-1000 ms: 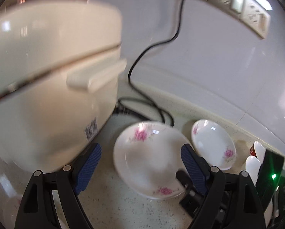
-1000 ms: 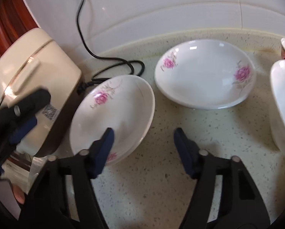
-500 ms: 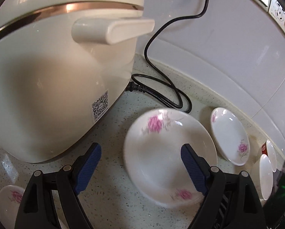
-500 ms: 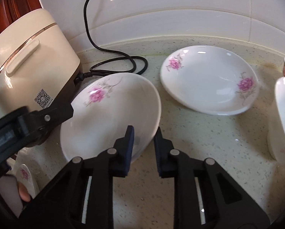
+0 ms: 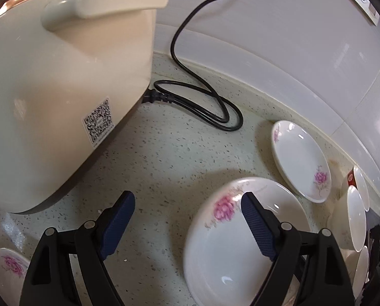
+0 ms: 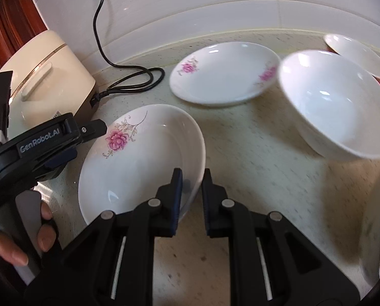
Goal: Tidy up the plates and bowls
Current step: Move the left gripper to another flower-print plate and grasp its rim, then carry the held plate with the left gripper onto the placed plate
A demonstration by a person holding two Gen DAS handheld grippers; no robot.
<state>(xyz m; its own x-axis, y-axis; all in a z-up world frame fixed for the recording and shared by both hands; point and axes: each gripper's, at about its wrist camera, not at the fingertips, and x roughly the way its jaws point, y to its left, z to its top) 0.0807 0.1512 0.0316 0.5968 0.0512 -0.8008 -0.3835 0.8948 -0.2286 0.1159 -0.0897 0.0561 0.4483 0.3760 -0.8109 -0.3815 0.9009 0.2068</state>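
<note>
A: Gripping anything yet?
B: Yes, the right claw [image 6: 192,178] is clamped on the near plate [image 6: 139,158] rim, above the counter [image 6: 253,168]. Left claw [image 5: 187,219] gapes empty. Probably stack it onto the far plate [image 6: 223,74] next.

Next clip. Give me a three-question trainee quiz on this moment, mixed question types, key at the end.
1. True or false: the right hand-held gripper is clamped on the rim of the nearer floral plate.
2. The left hand-held gripper is: A) shut on a bowl, B) open and holding nothing, C) gripping the power cord.
3. Fill in: the cord plugs into the cream ____.

Key: 1 true; 2 B; 3 rice cooker.
</note>
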